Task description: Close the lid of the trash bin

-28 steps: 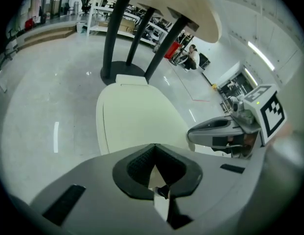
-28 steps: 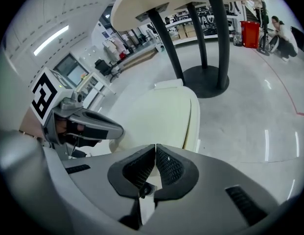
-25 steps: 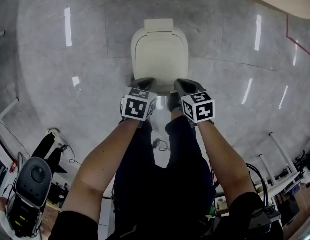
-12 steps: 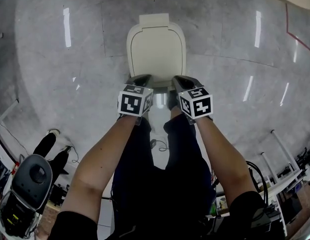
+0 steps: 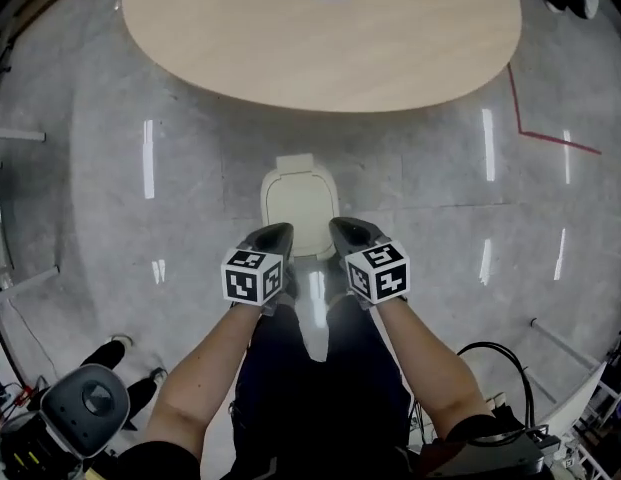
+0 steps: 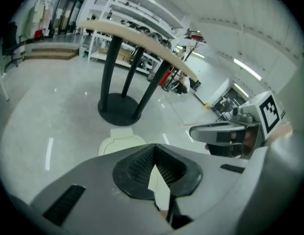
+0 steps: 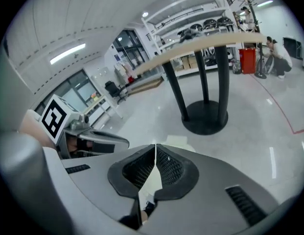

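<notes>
The cream trash bin stands on the grey floor with its lid down flat. In the head view my left gripper and right gripper hover side by side above its near edge, well above it, touching nothing. Both are shut with nothing between the jaws. The left gripper view shows the shut jaws over the bin, with the right gripper alongside. In the right gripper view the shut jaws cover most of the bin, and the left gripper is at the left.
A round beige table on dark legs with a black base stands just beyond the bin. Red tape marks the floor at the right. Equipment and cables lie near my feet. Shelving and a crouching person are far off.
The head camera and both grippers have risen away from the bin; the bin now looks smaller and lower, and the table has come into view. The lid stays down.
</notes>
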### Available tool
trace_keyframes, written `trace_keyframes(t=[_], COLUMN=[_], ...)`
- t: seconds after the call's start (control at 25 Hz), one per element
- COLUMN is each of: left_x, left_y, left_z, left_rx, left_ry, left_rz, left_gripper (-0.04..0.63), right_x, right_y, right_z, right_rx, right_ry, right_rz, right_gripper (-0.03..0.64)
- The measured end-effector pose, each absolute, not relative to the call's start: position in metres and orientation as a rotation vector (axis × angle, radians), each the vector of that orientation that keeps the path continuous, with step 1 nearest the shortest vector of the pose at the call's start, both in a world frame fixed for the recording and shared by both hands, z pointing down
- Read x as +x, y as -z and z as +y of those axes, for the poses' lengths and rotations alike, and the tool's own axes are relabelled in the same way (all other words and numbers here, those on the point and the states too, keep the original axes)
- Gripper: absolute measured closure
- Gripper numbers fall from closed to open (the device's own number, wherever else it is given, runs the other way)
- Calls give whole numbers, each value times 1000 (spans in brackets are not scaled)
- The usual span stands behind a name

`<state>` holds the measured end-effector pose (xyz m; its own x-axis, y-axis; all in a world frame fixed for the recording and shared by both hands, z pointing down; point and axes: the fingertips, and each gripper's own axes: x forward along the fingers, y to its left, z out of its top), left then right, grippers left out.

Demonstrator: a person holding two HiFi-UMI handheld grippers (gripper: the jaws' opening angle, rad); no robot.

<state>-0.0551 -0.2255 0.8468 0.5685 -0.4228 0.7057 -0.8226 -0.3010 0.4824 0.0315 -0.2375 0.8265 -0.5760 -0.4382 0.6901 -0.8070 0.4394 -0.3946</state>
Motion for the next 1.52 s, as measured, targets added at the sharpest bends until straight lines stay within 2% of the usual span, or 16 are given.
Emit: trace_keyframes(t=[0.48,0.72,0.92,1.2,1.52], left_x=[-89,-106,-121,-115,-115], left_y=[-582,-486,-413,-362,-334], left_z=[-308,-309,-316,-308,-304], left_rx=[2220,2316,2392,2547,2553], left_ry=[-211,-92,34,-8,131], left_rz=[-1237,-1261,-1294,-1305,-1437], left_gripper=[595,595,595,595,595], right_x=[19,22,30,35,49], right_y=[-609,-499,-442,-373,-346], right_z=[-304,-332,-351,-345,-341], right_rx=[1194,1245,1309,1300,1320], right_ry=[-819,-650,-586,-463,-383], right_rz=[-2459,-2602,-2683,-2801,-2832], right_gripper=[606,606,606,606,606])
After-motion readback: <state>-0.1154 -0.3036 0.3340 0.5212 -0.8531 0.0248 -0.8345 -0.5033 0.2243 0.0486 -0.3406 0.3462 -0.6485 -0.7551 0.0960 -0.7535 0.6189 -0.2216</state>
